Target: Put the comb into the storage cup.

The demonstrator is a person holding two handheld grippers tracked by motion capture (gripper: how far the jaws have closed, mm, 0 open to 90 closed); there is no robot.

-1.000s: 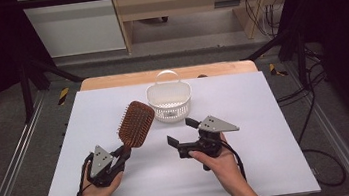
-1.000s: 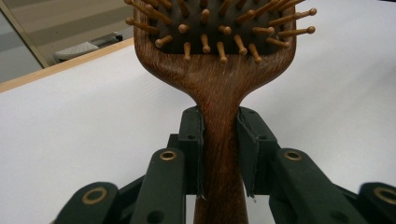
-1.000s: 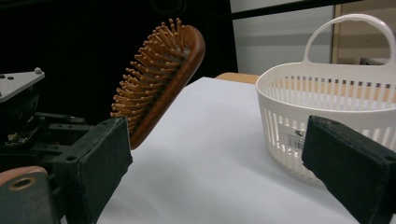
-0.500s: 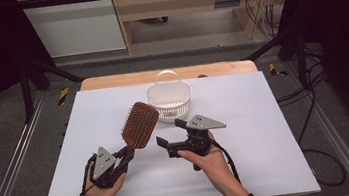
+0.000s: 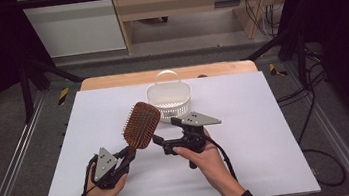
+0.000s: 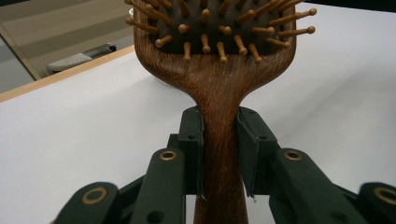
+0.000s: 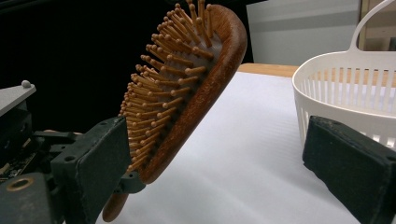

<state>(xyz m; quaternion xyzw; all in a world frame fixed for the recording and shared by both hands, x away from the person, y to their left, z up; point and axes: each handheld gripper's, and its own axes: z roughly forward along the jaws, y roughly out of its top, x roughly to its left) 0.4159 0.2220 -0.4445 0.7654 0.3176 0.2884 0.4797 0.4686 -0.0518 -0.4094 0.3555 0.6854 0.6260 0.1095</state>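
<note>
L gripper (image 5: 128,156) jaws clamped on hairbrush (image 5: 141,125) handle; brush head tilted up off table (image 5: 270,156), bristles facing R, just in front-left of white basket (image 5: 169,98). R gripper (image 5: 164,135) jaws wide, brush head between them, pads not pressing.

- The left hand-held gripper (image 5: 128,155) is black, with a grey three-cornered plate on top and brass-ringed pivot holes.
- The right hand-held gripper (image 5: 166,137) matches it, with thick black pads.
- Black cables trail from both.
- Dark sleeves at the wrists.
</note>
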